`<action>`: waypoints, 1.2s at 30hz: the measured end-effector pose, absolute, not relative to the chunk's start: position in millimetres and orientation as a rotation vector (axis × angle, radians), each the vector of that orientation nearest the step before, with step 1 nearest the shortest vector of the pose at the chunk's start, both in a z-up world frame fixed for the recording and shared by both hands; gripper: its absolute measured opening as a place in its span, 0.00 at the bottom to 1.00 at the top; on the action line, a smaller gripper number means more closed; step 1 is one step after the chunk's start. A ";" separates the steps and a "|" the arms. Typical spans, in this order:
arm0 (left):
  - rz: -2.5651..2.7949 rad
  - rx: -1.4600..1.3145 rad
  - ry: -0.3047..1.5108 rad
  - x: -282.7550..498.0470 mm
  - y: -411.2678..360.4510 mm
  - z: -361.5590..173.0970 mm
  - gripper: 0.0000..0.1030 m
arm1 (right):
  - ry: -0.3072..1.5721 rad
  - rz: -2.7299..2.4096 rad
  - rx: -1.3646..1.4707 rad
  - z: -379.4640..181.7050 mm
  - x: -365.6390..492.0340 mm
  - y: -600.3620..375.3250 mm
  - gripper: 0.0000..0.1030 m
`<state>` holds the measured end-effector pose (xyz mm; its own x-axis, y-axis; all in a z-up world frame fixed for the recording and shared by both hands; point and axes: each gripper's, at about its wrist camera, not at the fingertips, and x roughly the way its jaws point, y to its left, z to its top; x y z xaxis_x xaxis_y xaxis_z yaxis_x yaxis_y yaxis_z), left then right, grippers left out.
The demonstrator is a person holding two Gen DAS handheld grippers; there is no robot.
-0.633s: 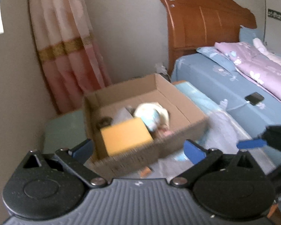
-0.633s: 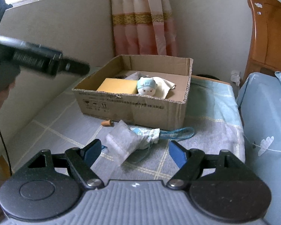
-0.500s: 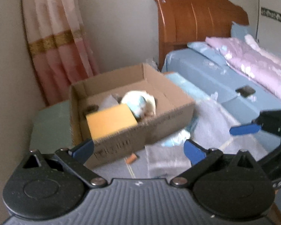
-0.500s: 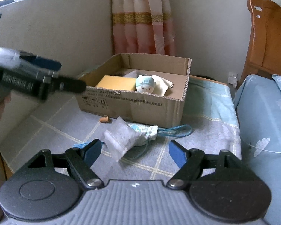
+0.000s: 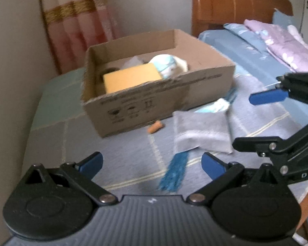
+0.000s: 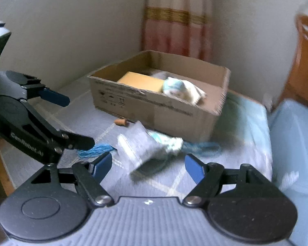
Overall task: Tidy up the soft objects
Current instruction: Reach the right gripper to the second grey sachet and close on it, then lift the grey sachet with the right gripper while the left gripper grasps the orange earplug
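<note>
Grey pouch [image 5: 202,131] just beside cardboard box [image 5: 154,104], both hand-held grippers apart.

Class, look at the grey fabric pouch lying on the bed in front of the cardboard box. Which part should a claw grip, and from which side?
Grip the grey pouch at its near edge, coming from above and slightly in front. It lies flat and limp, so an edge pinch probably suits it best. The open right claw looks nearest.

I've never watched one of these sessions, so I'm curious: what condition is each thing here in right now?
cardboard box: open-topped, partly filled.
yellow sponge: inside the box.
plush doll: lying inside the box.
grey pouch: outside the box, lying on the cover.
blue tassel: lying loose on the cover.
left gripper: fingers open, holding nothing.
right gripper: fingers open, holding nothing.
</note>
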<state>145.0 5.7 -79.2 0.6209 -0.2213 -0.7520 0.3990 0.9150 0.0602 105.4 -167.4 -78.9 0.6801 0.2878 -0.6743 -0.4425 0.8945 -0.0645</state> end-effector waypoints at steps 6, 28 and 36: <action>-0.332 0.218 0.844 154.1 18.7 -88.8 0.99 | 0.694 0.524 -0.375 -91.9 130.1 -141.9 0.72; -0.341 0.167 0.838 160.8 30.0 -96.3 0.98 | 0.711 0.559 -0.496 -112.9 138.6 -121.0 0.38; -0.357 0.174 0.811 164.0 24.6 -96.7 0.95 | 0.752 0.573 -0.398 -101.1 107.7 -139.2 0.38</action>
<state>164.0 24.6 -96.7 0.6332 -0.2444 -0.7344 0.3764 0.9263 0.0164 107.7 -139.2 -101.1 0.5906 0.3411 -0.7314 -0.6149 0.7772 -0.1340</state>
